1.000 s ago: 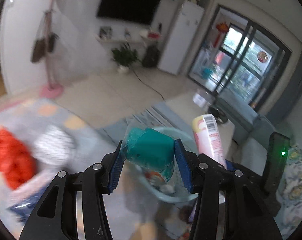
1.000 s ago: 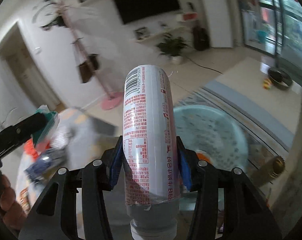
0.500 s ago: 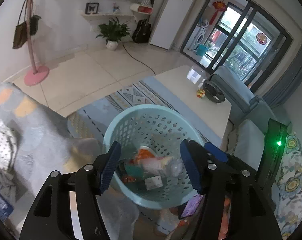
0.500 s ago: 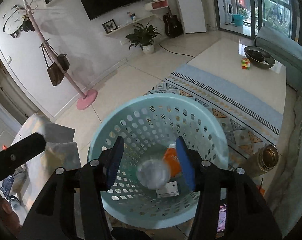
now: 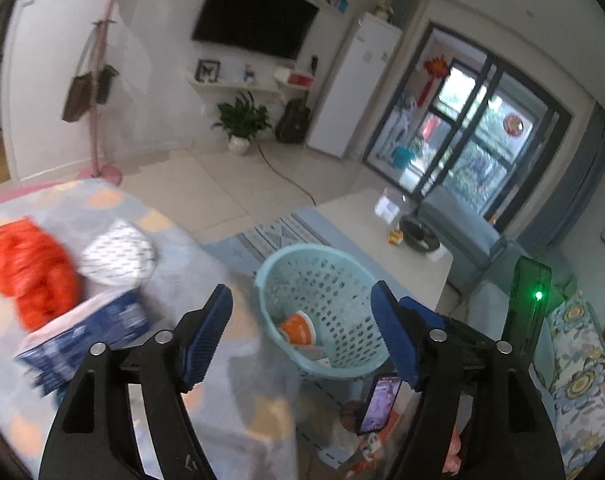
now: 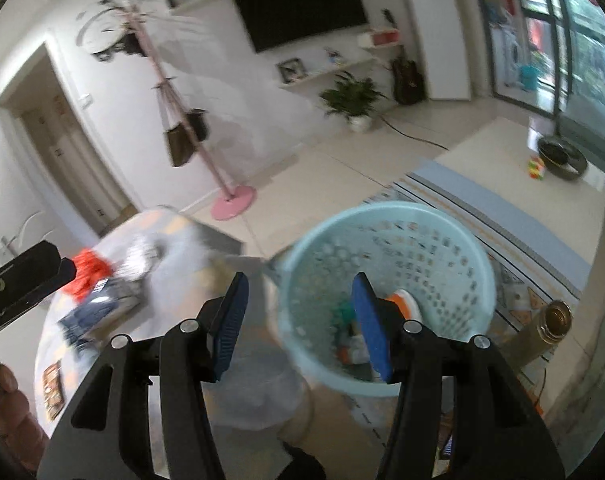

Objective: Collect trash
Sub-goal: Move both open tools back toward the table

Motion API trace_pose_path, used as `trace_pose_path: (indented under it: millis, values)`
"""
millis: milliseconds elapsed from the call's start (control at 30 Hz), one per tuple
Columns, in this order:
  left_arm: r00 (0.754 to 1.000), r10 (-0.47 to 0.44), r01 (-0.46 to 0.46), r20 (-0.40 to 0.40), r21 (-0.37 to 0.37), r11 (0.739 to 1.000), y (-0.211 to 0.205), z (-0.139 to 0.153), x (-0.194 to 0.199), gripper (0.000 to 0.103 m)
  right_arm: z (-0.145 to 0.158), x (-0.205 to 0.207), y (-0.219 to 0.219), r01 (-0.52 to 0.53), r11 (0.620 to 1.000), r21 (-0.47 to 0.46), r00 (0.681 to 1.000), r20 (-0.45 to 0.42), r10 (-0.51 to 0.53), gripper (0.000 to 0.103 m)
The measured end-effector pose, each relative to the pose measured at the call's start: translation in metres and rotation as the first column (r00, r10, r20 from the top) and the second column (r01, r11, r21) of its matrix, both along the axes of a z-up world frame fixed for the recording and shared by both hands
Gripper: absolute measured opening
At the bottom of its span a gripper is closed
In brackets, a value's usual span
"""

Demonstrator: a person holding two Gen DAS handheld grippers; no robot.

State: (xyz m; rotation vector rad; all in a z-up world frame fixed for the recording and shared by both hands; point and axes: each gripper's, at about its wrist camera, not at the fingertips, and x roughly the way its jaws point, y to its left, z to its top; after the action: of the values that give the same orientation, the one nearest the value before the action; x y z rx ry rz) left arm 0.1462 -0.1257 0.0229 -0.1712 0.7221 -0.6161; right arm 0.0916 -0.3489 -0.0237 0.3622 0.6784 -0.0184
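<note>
Fingers of left gripper (image 5: pixel 302 334) and right gripper (image 6: pixel 300 322) both wide apart, empty, above the basket (image 6: pixel 442 224).

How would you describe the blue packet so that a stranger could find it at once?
Start at the round table with the pale spotted cloth, left of the light blue basket. Three things lie together on its far side; the blue packet is the nearest one, flat, dark blue with white print, below the bright orange bag and the white dotted bag.
</note>
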Motion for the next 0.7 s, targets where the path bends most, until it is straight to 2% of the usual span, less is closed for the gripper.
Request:
trace_pose_path:
  millis: [167,400,500,700]
  values:
    - [0.995,0.091,-0.089,0.044,-0.044,0.995,0.050,0.018,-0.033,0.073,0.023,-0.020,0.052,-0.123,0.992,-0.028,0.990,0.066,0.124,0.052]
    - [0.968,0.244,-0.242,0.063,-0.033,0.970,0.119,0.022,-0.070,0.073,0.036,-0.034,0.125,-0.288,0.952,-0.099,0.951,0.091,0.297,0.057]
    - [0.946,0.319,-0.320,0.057,-0.006,0.948,0.150,0.021,-0.081,0.073,0.038,-0.036,0.150,-0.343,0.932,-0.114,0.931,0.092,0.354,0.060]
    - [0.884,0.467,-0.468,0.035,0.019,0.884,0.215,0.013,-0.102,0.073,0.029,-0.038,0.184,-0.426,0.895,-0.131,0.897,0.066,0.436,0.067]
